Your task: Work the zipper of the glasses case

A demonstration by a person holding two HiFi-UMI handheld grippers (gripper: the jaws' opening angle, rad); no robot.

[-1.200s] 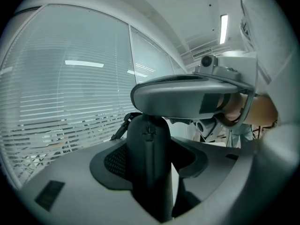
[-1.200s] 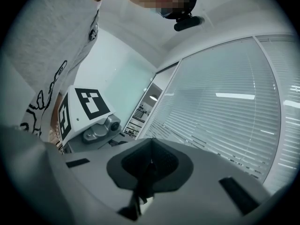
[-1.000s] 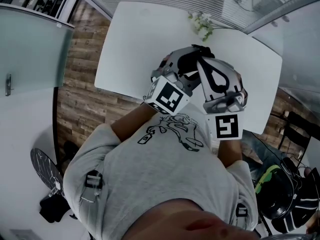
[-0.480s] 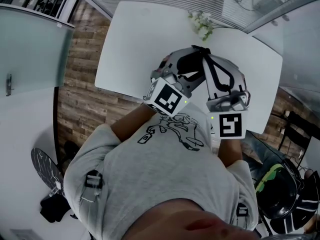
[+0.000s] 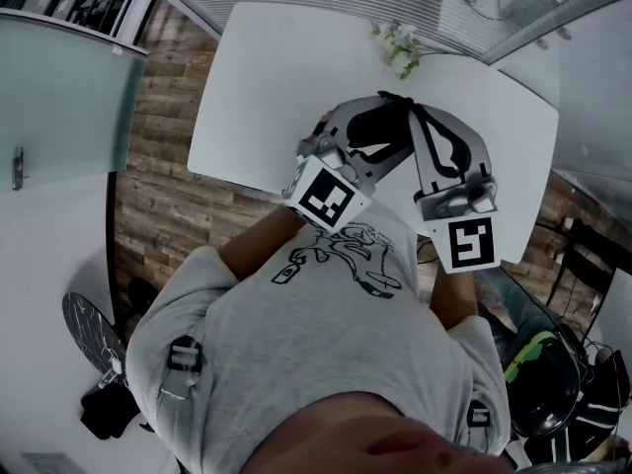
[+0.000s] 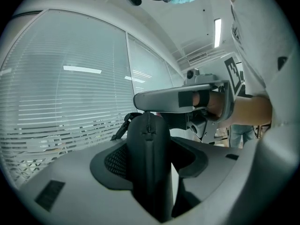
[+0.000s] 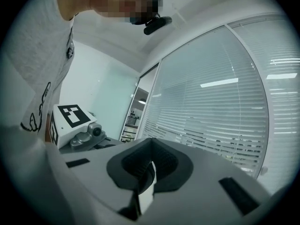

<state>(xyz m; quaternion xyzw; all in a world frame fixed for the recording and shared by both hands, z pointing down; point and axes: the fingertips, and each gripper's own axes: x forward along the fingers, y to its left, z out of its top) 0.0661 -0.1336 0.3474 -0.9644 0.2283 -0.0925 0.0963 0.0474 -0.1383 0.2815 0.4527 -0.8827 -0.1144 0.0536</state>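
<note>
I hold the black glasses case (image 5: 377, 126) above the white table (image 5: 257, 87), and my left gripper (image 5: 357, 118) is shut on it. In the left gripper view the case (image 6: 150, 172) stands upright between the two grey jaws of my left gripper (image 6: 150, 149), its zip line (image 6: 149, 125) running up the middle. My right gripper (image 5: 403, 101) comes in from the right and its tip (image 6: 140, 100) meets the top end of the case. Its jaws are shut, with a thin pale tab (image 7: 147, 186) pinched between the pads of the right gripper (image 7: 149, 170). The case is hidden in that view.
A small spray of white flowers (image 5: 400, 49) stands at the table's far edge. Slatted blinds (image 7: 220, 107) fill the window beyond. A bag and chair (image 5: 553, 383) sit on the floor at lower right, and a dark object (image 5: 94, 334) lies at lower left.
My right gripper has rolled about its own axis, and its marker cube has swung a little to the right. The left gripper and the case have stayed put.
</note>
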